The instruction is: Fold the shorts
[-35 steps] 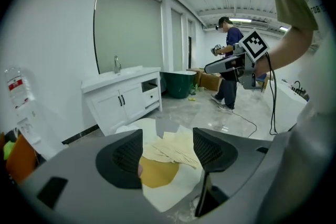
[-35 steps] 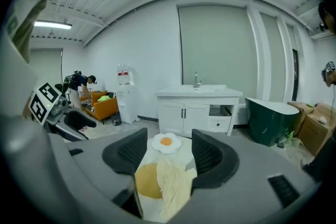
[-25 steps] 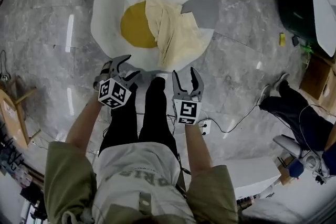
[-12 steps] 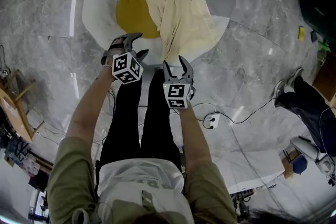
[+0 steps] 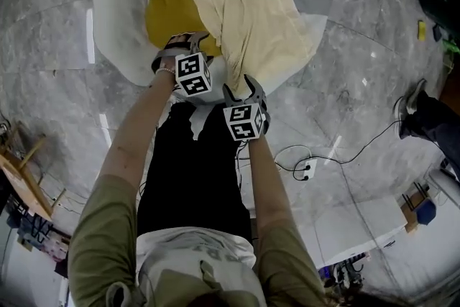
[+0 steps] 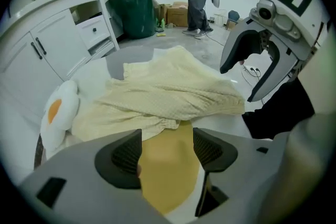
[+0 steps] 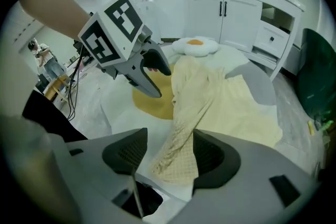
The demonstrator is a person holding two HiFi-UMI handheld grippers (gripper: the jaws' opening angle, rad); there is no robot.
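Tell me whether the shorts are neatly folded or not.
Not folded: the pale yellow shorts lie rumpled and partly bunched across the egg-shaped mat, with uneven creases and no clean fold edges.

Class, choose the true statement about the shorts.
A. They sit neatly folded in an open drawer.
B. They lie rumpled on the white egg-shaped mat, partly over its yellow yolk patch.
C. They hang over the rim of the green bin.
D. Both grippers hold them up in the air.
B: the pale yellow shorts lie rumpled on the white egg-shaped mat, one edge overlapping its yellow yolk patch.
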